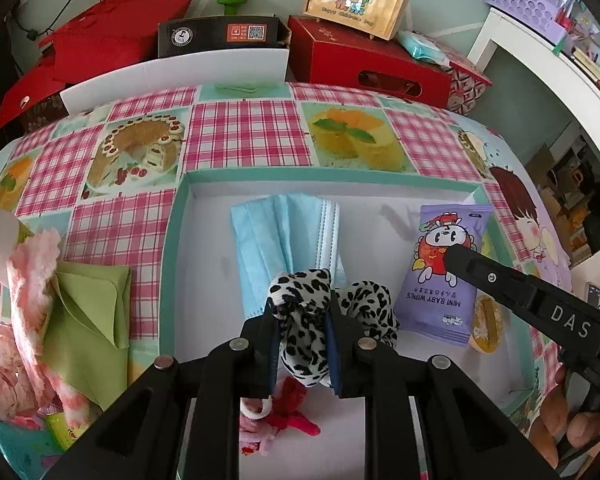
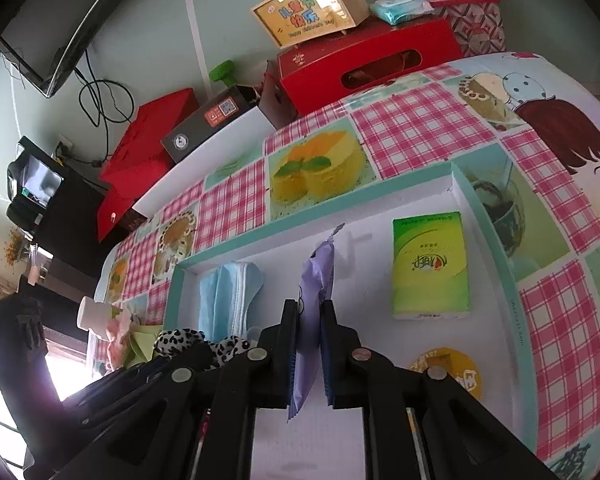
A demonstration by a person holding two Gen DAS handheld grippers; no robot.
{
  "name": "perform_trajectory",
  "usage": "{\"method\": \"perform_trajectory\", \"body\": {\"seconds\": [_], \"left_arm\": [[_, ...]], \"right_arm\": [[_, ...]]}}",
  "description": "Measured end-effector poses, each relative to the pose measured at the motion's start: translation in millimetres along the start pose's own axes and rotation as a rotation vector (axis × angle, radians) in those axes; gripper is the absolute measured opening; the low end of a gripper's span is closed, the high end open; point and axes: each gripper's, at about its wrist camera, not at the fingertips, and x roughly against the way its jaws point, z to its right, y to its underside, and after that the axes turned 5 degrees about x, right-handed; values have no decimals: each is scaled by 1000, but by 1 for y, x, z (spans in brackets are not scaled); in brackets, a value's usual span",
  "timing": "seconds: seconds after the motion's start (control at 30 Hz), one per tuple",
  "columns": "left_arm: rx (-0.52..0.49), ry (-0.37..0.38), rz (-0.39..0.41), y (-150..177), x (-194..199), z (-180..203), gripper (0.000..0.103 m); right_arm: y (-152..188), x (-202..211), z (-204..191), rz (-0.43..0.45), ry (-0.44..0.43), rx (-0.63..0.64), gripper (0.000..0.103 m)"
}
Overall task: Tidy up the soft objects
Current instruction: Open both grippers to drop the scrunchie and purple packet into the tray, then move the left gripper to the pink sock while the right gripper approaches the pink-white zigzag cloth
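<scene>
Checked pink-and-teal tablecloth (image 1: 244,136) w/ cake prints, red boxes stacked at the back, and a shallow white tray (image 1: 180,208) w/ teal rim in the middle: that's where the soft stuff is going.

Left gripper (image 1: 302,344) is pinched tight on the leopard-print scrunchie (image 1: 300,320), hanging over the tray's near part, just in front of the blue face masks (image 1: 276,240) lying flat inside. Fabric bunches btwn the pads, second loop flops out to the right. Light, squashy, no shape of its own; it'll drape and spring back when let go, so prob best taken around the bunched middle as it is now, not by a stray loop.

Right gripper (image 2: 309,320) is clamped on the purple baby-wipes pack (image 2: 320,276), held edge-on over the tray floor, between the masks and the green tissue pack (image 2: 431,264). Film wrapper looks slick, and the pack soft but w/ a bit of weight, so a grip across the body beats one on the crimped seal, which could slide or tear.

Still outside the tray, left side: pink fuzzy cloth (image 1: 36,272) and green folded cloth (image 1: 88,304). Red bits (image 1: 292,412) under the left jaws, can't tell what they are.
</scene>
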Motion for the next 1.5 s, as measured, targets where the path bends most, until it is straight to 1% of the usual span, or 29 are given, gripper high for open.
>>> {"method": "perform_trajectory", "body": {"seconds": [0.13,0.37,0.4,0.47,0.57,0.63,0.67,0.7,0.77,0.83,0.87,0.9,0.93,1.0,1.03,1.1,1.13,1.2,1.27,1.37,1.43,1.47,1.5], "left_arm": [[2,-14,-17,0,-5,-2,21],[18,-35,-36,0,-10,-7,31],[19,-40,-38,0,-11,-7,34],[22,-52,-40,0,-11,-8,37],[28,-51,-44,-1,-11,-9,38],[32,-51,-47,-2,-11,-9,39],[34,-50,-50,-2,-11,-10,40],[37,-50,-52,-2,-11,-10,41],[40,-48,-53,-3,-9,-10,42],[44,-53,-56,-3,-8,-10,50],[46,-58,-52,-4,-7,-10,58],[45,-61,-47,-3,-5,-10,61],[43,-61,-41,-4,-3,-10,61],[39,-61,-33,-4,-1,-10,62],[36,-63,-28,-5,1,-10,64],[33,-69,-13,-5,6,-10,71],[34,-70,-6,-5,8,-11,72],[39,-68,2,-6,12,-13,72],[53,-64,7,-8,14,-17,72],[78,-86,13,-8,16,-26,72],[94,-94,23,-10,18,-31,74],[106,-98,31,-10,20,-35,81],[118,-101,43,-11,21,-39,90]], "right_arm": [[0,-4,2,-16,7,-6,14],[1,-5,10,-33,30,-27,14],[1,-6,10,-39,35,-24,15],[2,-7,11,-53,47,-20,17],[3,-8,12,-69,63,-21,21],[4,-9,11,-75,75,-17,31],[4,-9,10,-75,80,-14,39],[3,-8,10,-75,87,-10,43],[2,-7,7,-71,97,3,43],[2,-5,6,-69,105,14,44],[1,-5,5,-69,108,18,44],[1,-4,4,-68,114,24,47],[0,-3,3,-68,122,29,49],[-1,-2,0,-63,150,43,60],[-1,0,0,-59,162,49,62],[-2,3,-3,-49,185,64,65],[-2,5,-3,-44,194,70,66],[-3,8,-5,-36,219,79,76],[-4,9,-6,-31,248,91,81],[-3,6,-6,-43,282,110,83],[-2,5,-5,-53,301,122,85],[-1,4,-6,-54,308,127,87],[-1,5,-7,-53,314,135,89]]}}
